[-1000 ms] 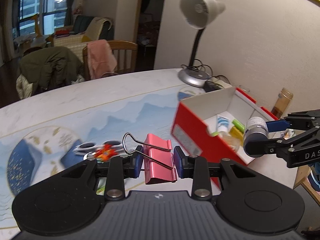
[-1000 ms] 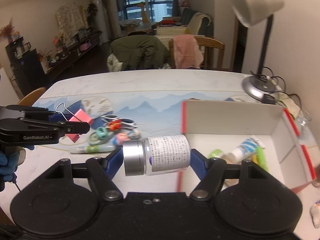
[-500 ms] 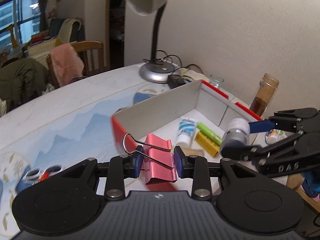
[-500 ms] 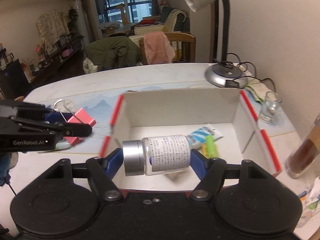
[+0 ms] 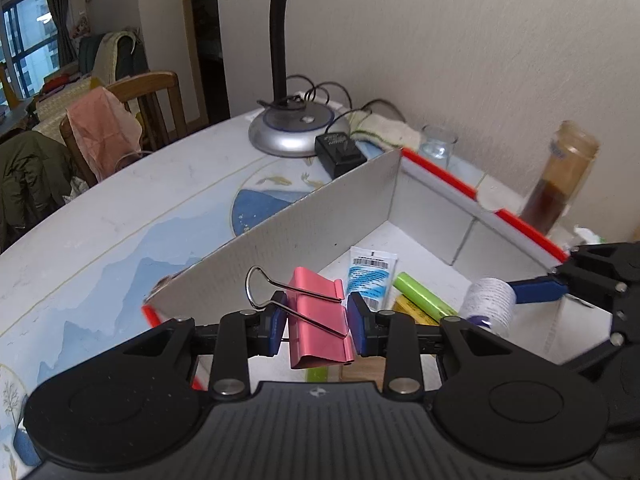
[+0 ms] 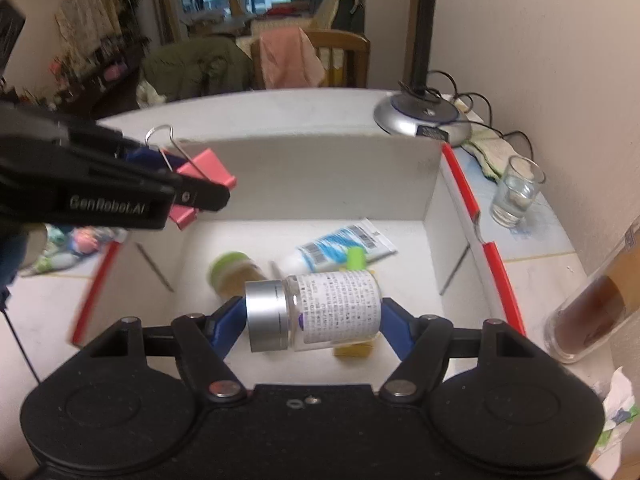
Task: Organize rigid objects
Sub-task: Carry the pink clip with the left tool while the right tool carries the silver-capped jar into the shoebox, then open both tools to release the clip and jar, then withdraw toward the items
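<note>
progress: a white cardboard box with red-edged rim stands on the pale counter with a blue mountain print. already lying on its floor are a blue-and-white squeeze tube, a lime-green marker, a green-lidded small jar and a yellow flat item, so part of the sorting is judged done. two items are in transit and not yet released. at least one small cluster of coloured objects is seen blurred on the counter beyond the box's 9 o'clock wall, so further trips are judged to remain.

left tongs: narrow, clamped on a pink metal binder clip with wire handles. the clip is held over the box's 9 o'clock corner; its wire handles point toward 10 o'clock in the left wrist view, its folded spine toward 6 o'clock.

right tongs: set wide, gripping a clear small bottle with a silver cap and a printed white label end to end. the bottle is held above the box interior, near its 6 o'clock side. its long axis lies across the tongs, 9 to 3 o'clock, cap toward 9 o'clock, slightly tilted.
</note>
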Available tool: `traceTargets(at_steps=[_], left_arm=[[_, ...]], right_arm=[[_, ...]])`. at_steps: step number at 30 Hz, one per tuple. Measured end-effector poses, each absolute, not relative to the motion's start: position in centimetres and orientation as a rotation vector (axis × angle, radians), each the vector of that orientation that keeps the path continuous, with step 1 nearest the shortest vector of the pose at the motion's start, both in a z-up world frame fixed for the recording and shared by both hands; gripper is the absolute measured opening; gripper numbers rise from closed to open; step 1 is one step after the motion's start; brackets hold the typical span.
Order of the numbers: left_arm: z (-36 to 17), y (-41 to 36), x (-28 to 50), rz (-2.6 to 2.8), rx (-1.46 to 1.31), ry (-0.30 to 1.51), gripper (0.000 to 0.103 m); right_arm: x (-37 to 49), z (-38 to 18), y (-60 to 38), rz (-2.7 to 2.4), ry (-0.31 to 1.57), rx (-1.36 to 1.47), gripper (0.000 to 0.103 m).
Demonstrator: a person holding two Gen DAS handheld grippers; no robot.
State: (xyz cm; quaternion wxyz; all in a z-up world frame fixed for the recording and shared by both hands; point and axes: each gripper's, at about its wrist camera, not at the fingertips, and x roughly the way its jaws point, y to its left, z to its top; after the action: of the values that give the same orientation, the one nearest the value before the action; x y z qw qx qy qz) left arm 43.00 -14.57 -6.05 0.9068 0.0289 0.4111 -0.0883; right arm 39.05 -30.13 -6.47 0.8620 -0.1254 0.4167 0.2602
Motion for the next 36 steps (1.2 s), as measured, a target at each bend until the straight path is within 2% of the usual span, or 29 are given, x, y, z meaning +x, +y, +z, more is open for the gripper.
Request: traceTargets(at_steps=[17, 35, 36], left_arm=[[-11.1, -16.6, 48.5, -0.156, 0.124, 1.008, 0.032], [-12.5, -17.3, 49.4, -0.134, 0.161, 1.135, 0.033], [-12.4, -17.2, 49.4, -0.130, 0.154, 1.133, 0.036]], right_arm=[[40.9, -8.6, -28.9, 0.570, 0.918, -0.377, 0.071], [41.3, -9.4, -29.8, 0.548, 0.952, -0.335, 0.074], [41.3, -9.4, -29.8, 0.546, 0.953, -0.333, 0.074]])
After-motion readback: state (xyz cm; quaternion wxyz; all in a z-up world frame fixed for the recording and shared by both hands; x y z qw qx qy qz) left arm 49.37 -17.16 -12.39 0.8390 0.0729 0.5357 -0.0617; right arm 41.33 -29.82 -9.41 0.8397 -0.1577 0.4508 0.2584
